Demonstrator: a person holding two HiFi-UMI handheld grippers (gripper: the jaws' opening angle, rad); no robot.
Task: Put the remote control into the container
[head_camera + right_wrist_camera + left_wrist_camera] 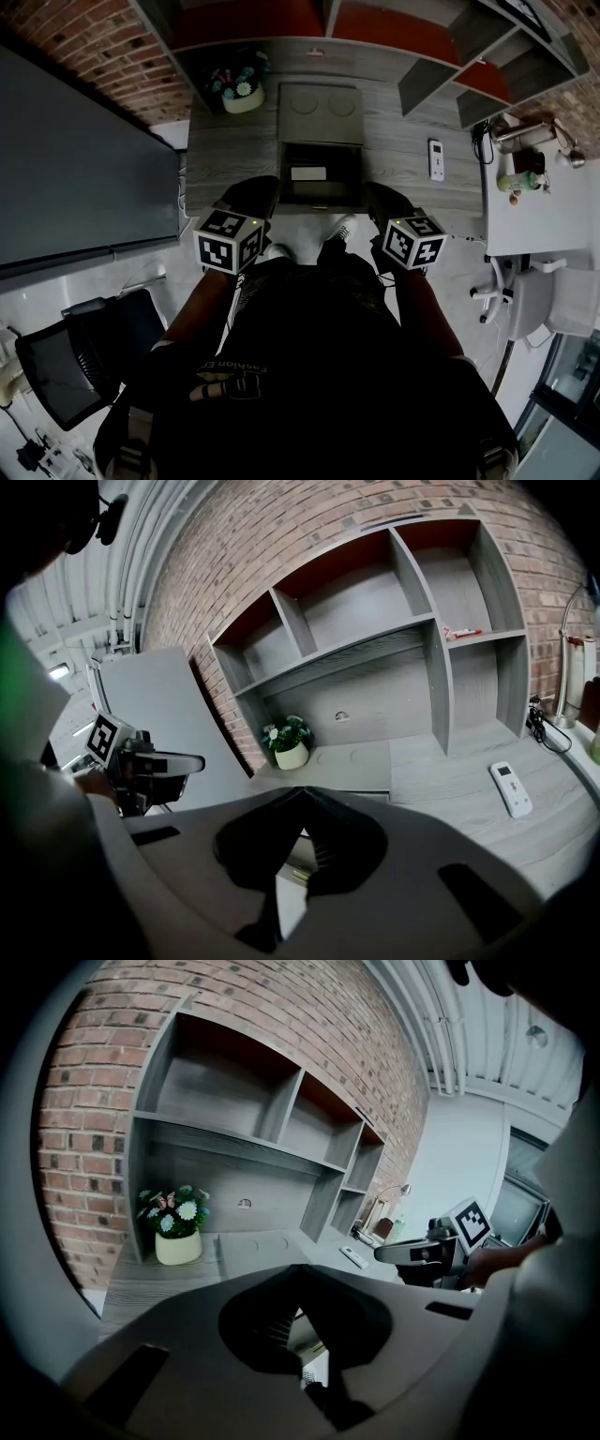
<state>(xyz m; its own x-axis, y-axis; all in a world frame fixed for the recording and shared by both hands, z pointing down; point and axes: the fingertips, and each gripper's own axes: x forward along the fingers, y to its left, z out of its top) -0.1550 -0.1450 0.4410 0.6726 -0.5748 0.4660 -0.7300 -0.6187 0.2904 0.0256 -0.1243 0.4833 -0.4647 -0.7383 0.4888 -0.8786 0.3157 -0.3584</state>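
Standing at the left rear of the bench (403, 141), a pale pot of flowers (241, 92) sits beneath the grey shelf unit (309, 23), with a dark panel (75, 159) further left against the brick wall.

The left gripper (251, 192) is held over the bench's near edge, just beside the left front corner of the container (342, 178). In the left gripper view its jaws meet at the tips with nothing between them.

The container is a dark open box at the middle of the bench. Its grey lid (322, 112) is laid back behind it. A small white patch, perhaps a card, lies inside; the view is too dim to be sure.

The right gripper (382, 197) is held at the container's right front corner, level with the other. Its jaws are closed together and empty, as the right gripper view shows.

The remote control (436, 159) lies flat on the bench, right of the container and well apart from both grippers, its length running front to back.

A white side table (525, 220) with bottles stands at the far right.
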